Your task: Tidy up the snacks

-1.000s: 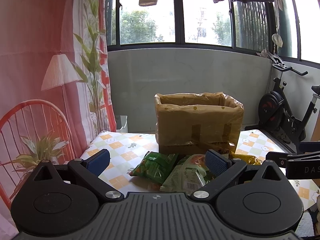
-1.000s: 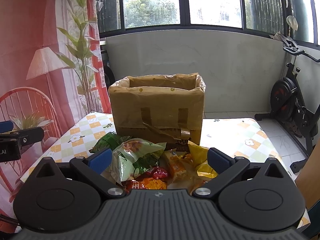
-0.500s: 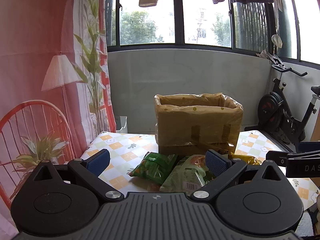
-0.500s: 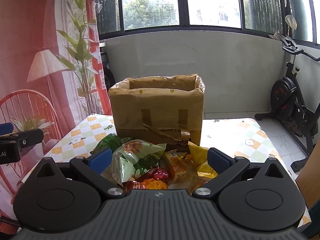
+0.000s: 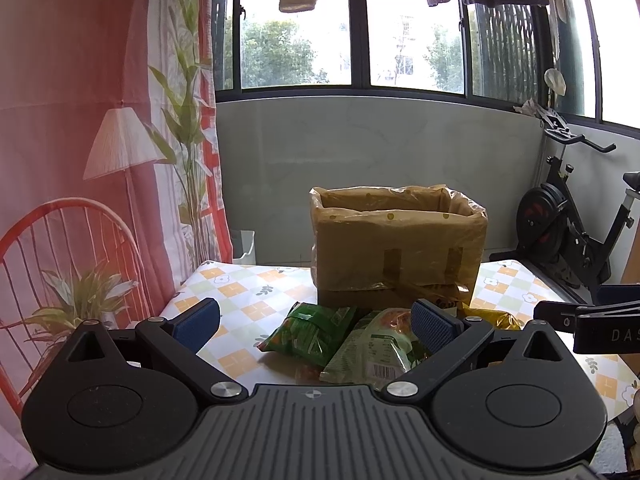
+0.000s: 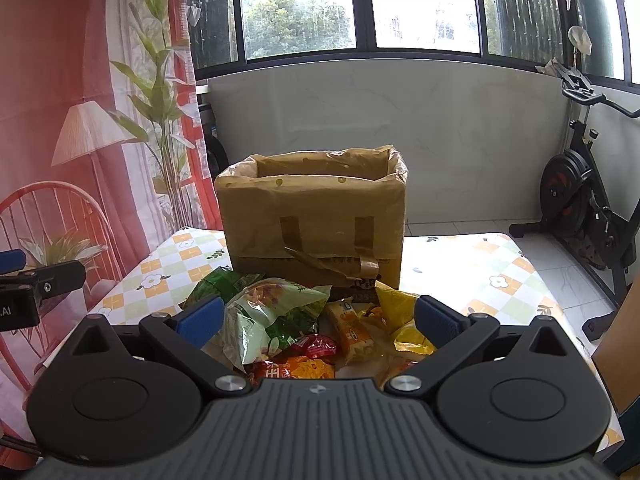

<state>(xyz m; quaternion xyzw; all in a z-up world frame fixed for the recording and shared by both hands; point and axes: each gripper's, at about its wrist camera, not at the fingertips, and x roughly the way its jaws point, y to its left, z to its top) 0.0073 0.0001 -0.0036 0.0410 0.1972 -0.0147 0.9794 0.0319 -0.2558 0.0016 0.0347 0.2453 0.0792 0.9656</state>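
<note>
A heap of crinkly foil snack packets (image 6: 312, 332) lies on the bench (image 6: 472, 264), which is covered with a checked, flower-printed cloth. The heap sits just in front of a brown cardboard box lined with a yellowish plastic bag (image 6: 316, 220). The box stands upright with its mouth open, and the liner is folded over the rim, so it looks ready to receive the packets. None can be seen inside it from this low angle.

The left claw (image 5: 316, 326) is released, its blue pads spread wide, with nothing between them. It faces a dark green crinkled snack bag (image 5: 310, 330) at the left edge of the heap, which seems the natural first pick for that side. The right claw (image 6: 318, 318) is likewise released and empty. It is aimed over the middle of the heap, where a pale green puffed bag (image 6: 272, 316), a small orange wrapped bar (image 6: 352, 328), a red packet (image 6: 316, 346) and a yellow foil pouch (image 6: 400, 308) overlap one another.

Both claws hover short of the packets, well below the box rim. Sorting appears not yet begun. The overlapping bags will likely shift when one is lifted.
</note>
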